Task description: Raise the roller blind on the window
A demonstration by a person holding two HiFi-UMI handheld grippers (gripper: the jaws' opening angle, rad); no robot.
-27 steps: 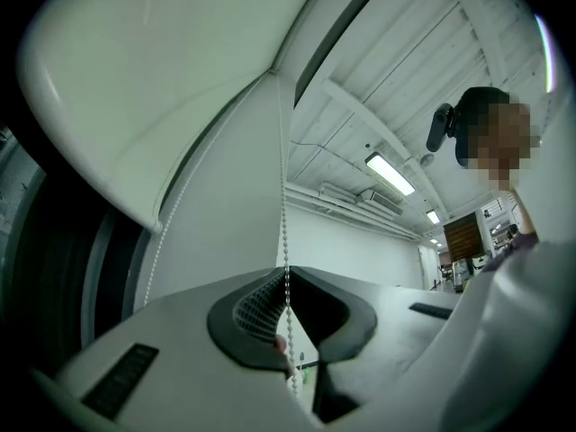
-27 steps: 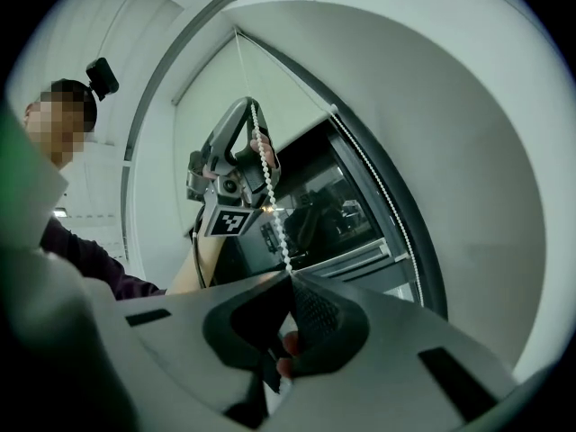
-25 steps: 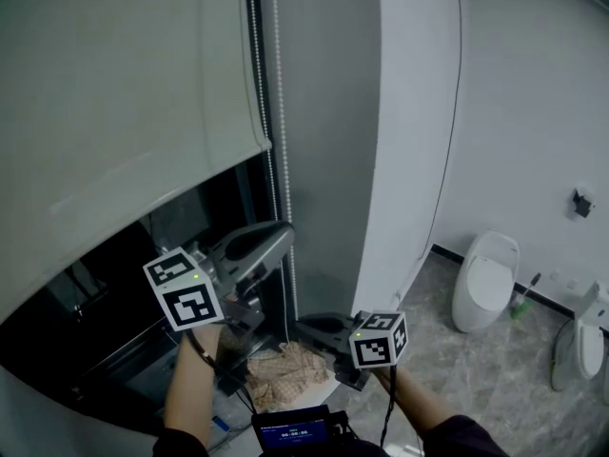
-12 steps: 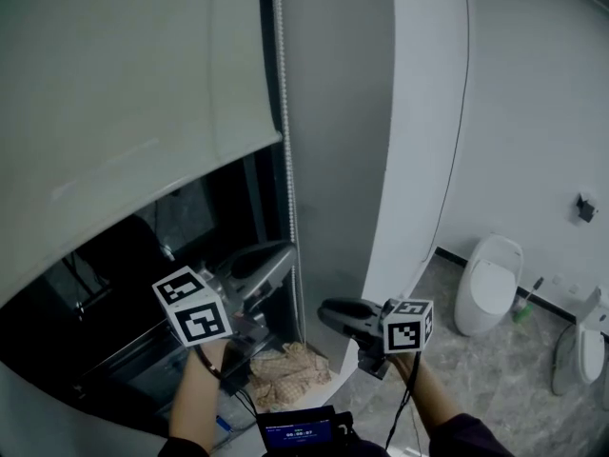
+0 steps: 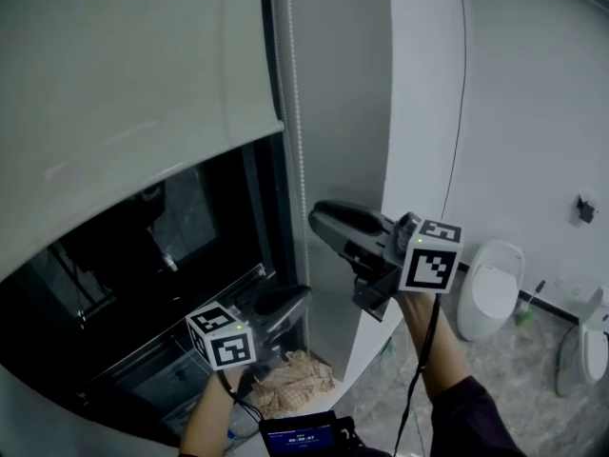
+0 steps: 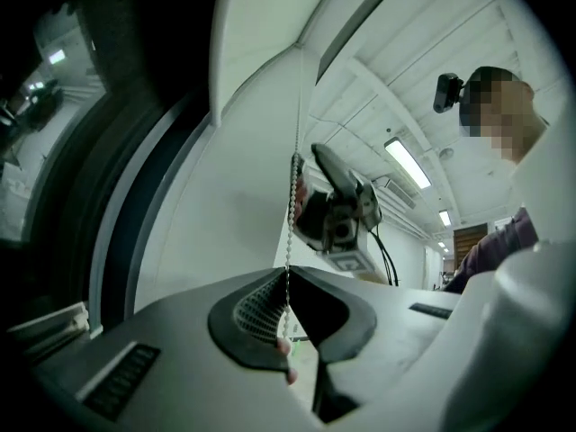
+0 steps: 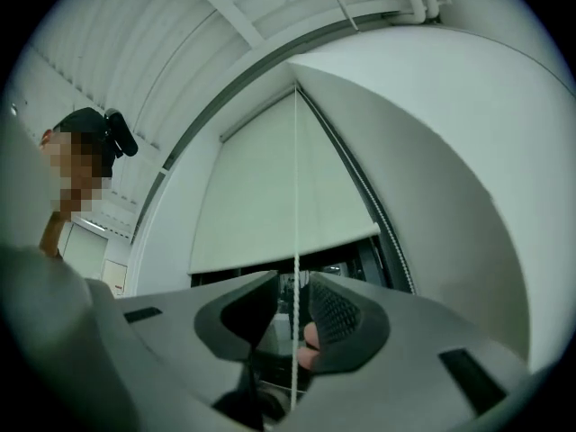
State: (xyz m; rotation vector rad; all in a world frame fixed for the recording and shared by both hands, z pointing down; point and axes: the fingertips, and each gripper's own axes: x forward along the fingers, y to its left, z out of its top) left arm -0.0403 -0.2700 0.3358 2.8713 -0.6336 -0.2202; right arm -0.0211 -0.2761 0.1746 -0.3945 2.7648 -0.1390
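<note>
The roller blind [image 5: 124,93] hangs partly raised over the dark window [image 5: 143,255]. The left gripper [image 6: 286,275] is clamped on the bead chain [image 6: 290,214], low down. The right gripper [image 7: 290,286], higher up, has its jaws opening, with the chain hanging free between them.

Tally now | roller blind [image 5: 124,93]: one | bead chain [image 5: 293,112] right of blind: one | grippers: two, left gripper [image 5: 303,293], right gripper [image 5: 317,219] jaws opening around chain | white fixtures right of blind: two, egg-shaped fixture [image 5: 490,288], edge fixture [image 5: 579,348] | cloth [image 5: 295,384] below blind: one
</note>
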